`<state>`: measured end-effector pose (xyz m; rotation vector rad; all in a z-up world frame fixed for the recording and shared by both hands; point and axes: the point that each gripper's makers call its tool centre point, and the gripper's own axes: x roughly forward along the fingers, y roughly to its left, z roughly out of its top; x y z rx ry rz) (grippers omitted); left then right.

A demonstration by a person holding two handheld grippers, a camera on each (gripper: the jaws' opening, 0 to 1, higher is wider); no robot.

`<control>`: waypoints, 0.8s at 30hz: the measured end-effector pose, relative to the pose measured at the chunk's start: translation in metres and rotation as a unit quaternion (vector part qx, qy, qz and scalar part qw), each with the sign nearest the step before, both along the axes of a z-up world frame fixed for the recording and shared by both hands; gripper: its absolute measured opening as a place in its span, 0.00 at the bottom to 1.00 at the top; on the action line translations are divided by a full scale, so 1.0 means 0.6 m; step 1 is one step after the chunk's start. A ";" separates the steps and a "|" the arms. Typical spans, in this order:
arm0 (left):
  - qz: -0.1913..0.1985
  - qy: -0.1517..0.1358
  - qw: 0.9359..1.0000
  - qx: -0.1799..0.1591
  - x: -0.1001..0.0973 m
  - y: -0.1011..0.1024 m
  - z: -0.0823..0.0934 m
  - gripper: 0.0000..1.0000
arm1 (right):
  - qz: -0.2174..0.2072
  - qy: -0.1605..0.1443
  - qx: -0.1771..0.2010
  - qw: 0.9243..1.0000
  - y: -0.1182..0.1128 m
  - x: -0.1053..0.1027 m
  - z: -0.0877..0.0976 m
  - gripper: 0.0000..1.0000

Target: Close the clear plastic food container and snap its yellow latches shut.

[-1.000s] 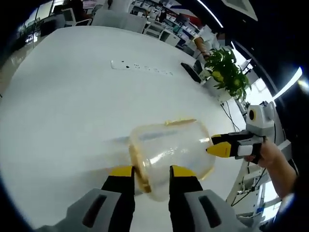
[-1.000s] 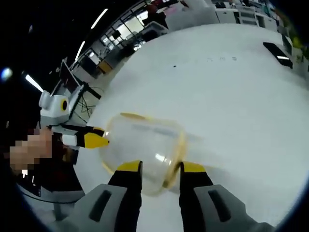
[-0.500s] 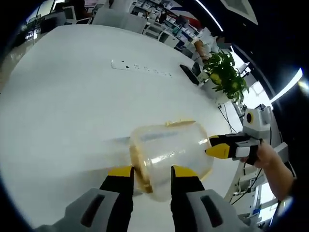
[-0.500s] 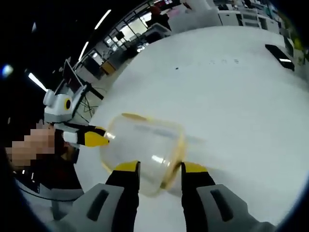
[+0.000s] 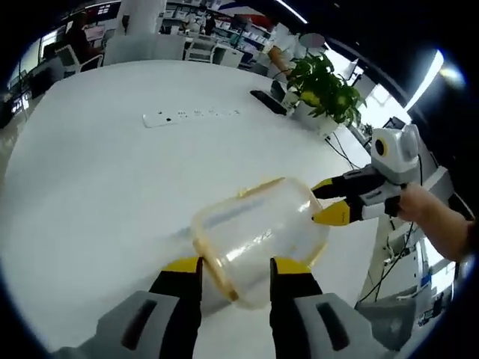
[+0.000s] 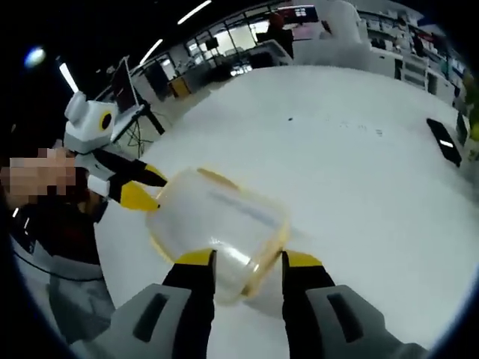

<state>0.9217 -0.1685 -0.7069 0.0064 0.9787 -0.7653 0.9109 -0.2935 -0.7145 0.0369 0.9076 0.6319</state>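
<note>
1. The clear plastic food container [image 5: 258, 239] is lifted off the white desk [image 5: 112, 187], tilted, and held between both tools.
2. The left gripper [image 5: 234, 271] has its jaws spread, one on each side of the container's near end and its yellow-edged rim; in the right gripper view it comes in from the left, jaws parted at the container's far wall.
3. The right gripper [image 6: 247, 263] likewise straddles its end, jaws spread against the wall.
4. Risk, as I judge it: the walls are smooth and curved, so uneven squeezing could let the container twist or slip down to the desk.
5. I cannot make out the yellow latches separately; pressing blind might miss them or leave the lid skewed.
6. A power strip [image 5: 191, 116] and potted plant [image 5: 322, 90] sit well apart.
</note>
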 end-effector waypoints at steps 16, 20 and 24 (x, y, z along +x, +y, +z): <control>-0.159 -0.118 0.979 0.036 0.020 -0.042 0.032 0.25 | 0.053 -0.078 -0.020 0.995 0.020 0.028 0.035 0.20; -0.181 -0.121 0.975 0.044 0.016 -0.050 0.028 0.24 | 0.077 -0.084 -0.023 0.993 0.036 0.028 0.034 0.19; -0.203 -0.128 0.969 0.056 0.014 -0.052 0.024 0.23 | 0.089 -0.086 -0.026 0.992 0.045 0.029 0.030 0.18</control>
